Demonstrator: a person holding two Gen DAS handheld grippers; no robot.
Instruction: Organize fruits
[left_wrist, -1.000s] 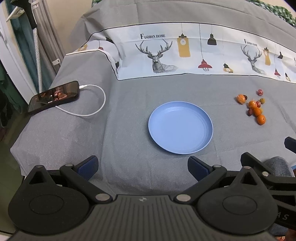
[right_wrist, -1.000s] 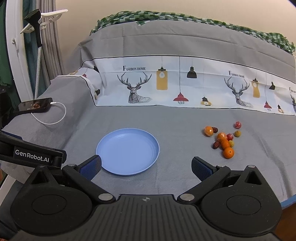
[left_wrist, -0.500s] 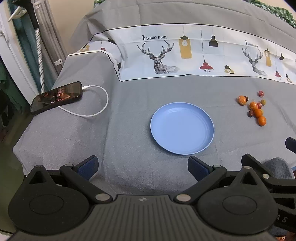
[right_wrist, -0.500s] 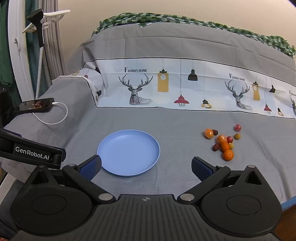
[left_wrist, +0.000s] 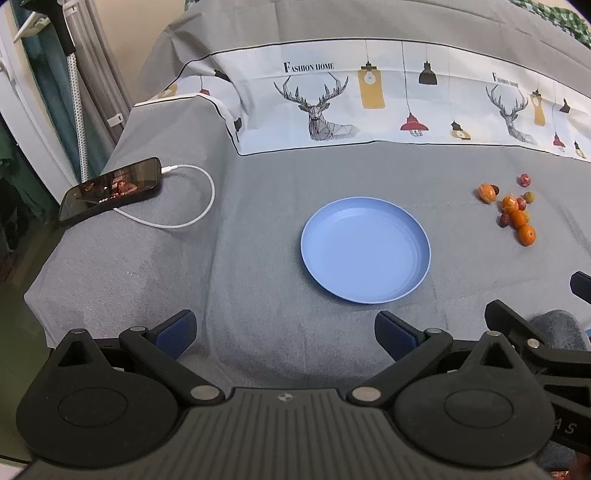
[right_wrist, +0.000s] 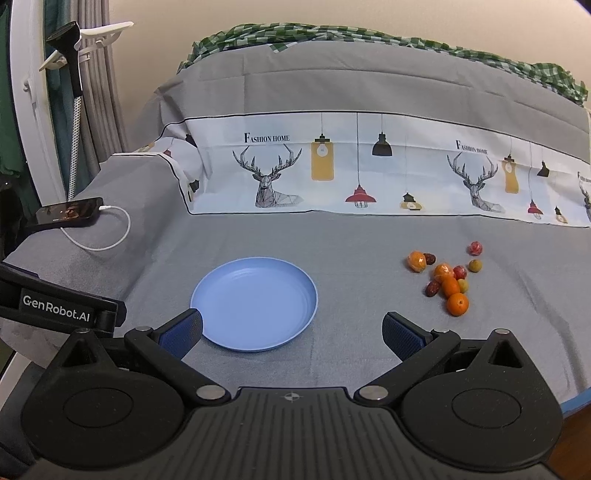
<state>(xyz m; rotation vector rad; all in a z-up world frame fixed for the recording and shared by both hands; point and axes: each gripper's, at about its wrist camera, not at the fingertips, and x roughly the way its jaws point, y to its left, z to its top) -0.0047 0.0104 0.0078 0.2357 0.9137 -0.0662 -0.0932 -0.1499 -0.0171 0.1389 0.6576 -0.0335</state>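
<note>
The left gripper (left_wrist: 284, 334) has its two fingers (left_wrist: 173, 332) spread wide with nothing between them, and it hangs above the near part of the table (left_wrist: 258, 295). The right gripper (right_wrist: 291, 332) is the same: fingers (right_wrist: 402, 334) wide apart and holding nothing. In the right wrist view its left finger covers a small part of the near rim of the plate (right_wrist: 255, 304).

The table is covered with a grey cloth (right_wrist: 351, 240). At the back the cloth rises and carries a white printed band (right_wrist: 369, 166) with deer heads, hanging lamps and the words "Fashion Home". A green checked fabric (right_wrist: 369, 37) lies on top of the raised part. Behind it is a plain beige wall, and on the left there are curtains and a white frame.

There is one blue plate, and it holds nothing. To the right of it, well apart, lies the fruit (right_wrist: 450, 280) in one loose group: four orange ones, and about six smaller ones in red, dark brown and yellow-green. The small ones touch each other, so the exact number is hard to tell.

One phone (left_wrist: 110, 190) lies at the left edge of the table with a white cable (left_wrist: 199, 206) in it. Its screen is lit, but the picture on it cannot be made out.
</note>
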